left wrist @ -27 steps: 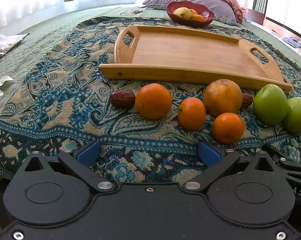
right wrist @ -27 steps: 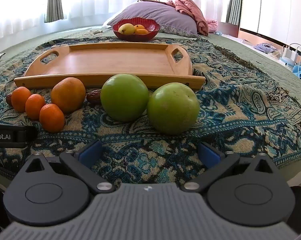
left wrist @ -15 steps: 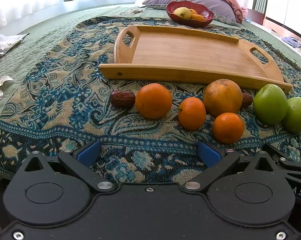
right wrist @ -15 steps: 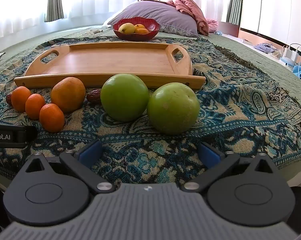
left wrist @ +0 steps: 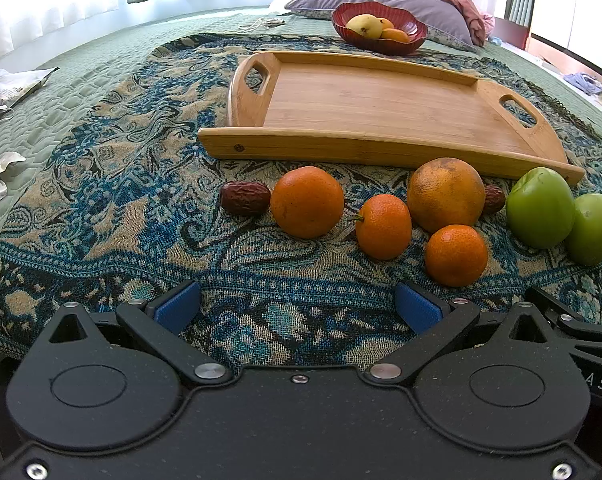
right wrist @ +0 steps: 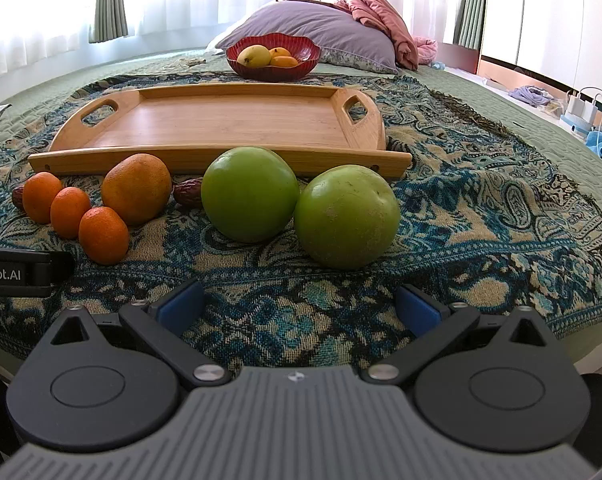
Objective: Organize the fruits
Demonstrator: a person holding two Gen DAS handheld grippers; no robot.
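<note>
We find the left gripper (left wrist: 297,306) released, blue pads wide apart over the patterned throw (left wrist: 101,208), grasping nothing. The right gripper (right wrist: 299,306) is likewise released and bare, low at the near edge of the bed.

Just beyond the grippers the fruit lies in a loose row on the throw, along the near rail of the wooden tray (right wrist: 237,120). From the right wrist view, the nearer green apple (right wrist: 346,216) touches the farther green apple (right wrist: 249,194). Left of them sit a large orange (left wrist: 445,194), three small mandarins (left wrist: 456,255) (left wrist: 383,227) (left wrist: 307,202), and two dates (left wrist: 245,198) (left wrist: 494,199), one tucked behind the large orange.

Orientation: the row runs left to right, parallel to the tray's long axis. The round fruit has no axis worth noting; the left date lies with its long axis across the view, ends left and right.

Risks, in our judgement: the soft bedding gives poor footing, so a nudge may roll round fruit. Closing on one apple may shove its touching neighbour. The middle mandarin sits close to the large orange and the nearest mandarin, leaving little room for pads. The hidden date may be missed. The tray's raised rail must be cleared.

Farther back, a red bowl (right wrist: 273,58) holds yellow and orange fruit before a purple pillow (right wrist: 313,28).
</note>
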